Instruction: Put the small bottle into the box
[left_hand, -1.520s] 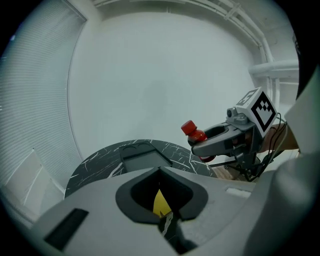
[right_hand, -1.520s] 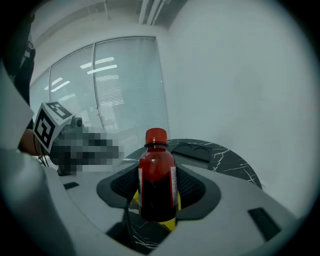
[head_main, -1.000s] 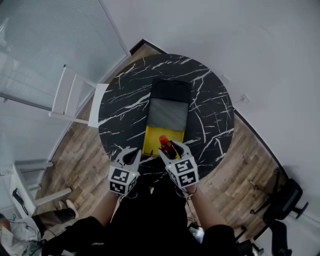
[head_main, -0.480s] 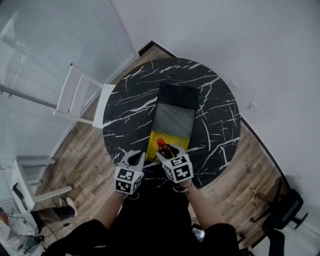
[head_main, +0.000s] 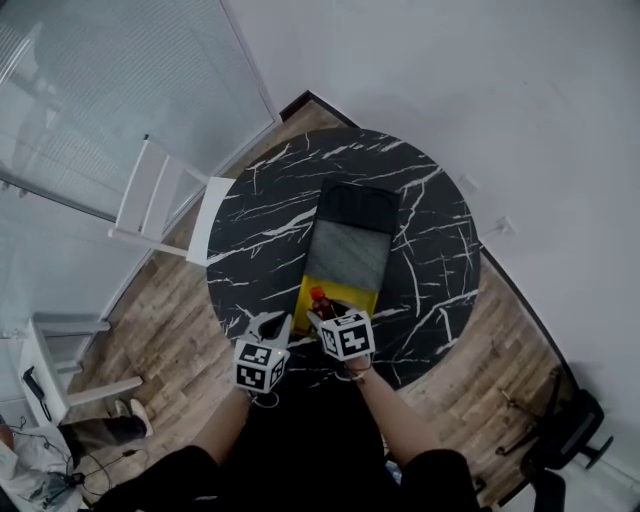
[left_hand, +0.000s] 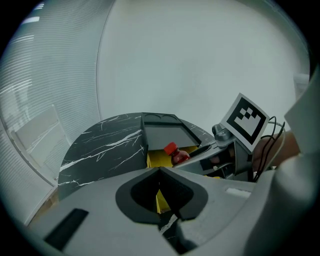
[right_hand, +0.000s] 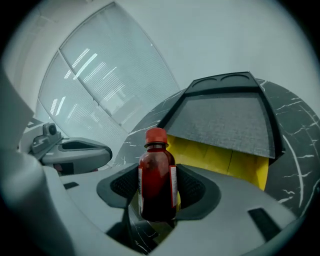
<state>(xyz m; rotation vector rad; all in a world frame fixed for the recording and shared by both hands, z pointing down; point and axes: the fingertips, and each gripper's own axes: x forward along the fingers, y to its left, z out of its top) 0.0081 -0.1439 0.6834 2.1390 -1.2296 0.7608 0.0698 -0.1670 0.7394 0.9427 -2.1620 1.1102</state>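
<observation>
The small bottle (right_hand: 157, 180), dark red with a red cap, stands upright between the pads of my right gripper (right_hand: 157, 192), which is shut on it. In the head view that bottle (head_main: 318, 298) hangs over the near, yellow end of the open box (head_main: 352, 293), toward its left side. The box holds a grey insert (head_main: 347, 253) and has a black lid (head_main: 358, 205) folded back at the far end. My left gripper (head_main: 270, 326) sits just left of the box's near corner with its pads (left_hand: 175, 187) together and nothing between them.
The box lies on a round black marble table (head_main: 265, 215). A white chair (head_main: 160, 200) stands at the table's left edge, another white seat (head_main: 60, 350) farther left. A black office chair (head_main: 570, 425) is at the lower right.
My right gripper has carried the bottle a little to the left, over the box's yellow end. The left gripper has stayed beside the box's near corner.
</observation>
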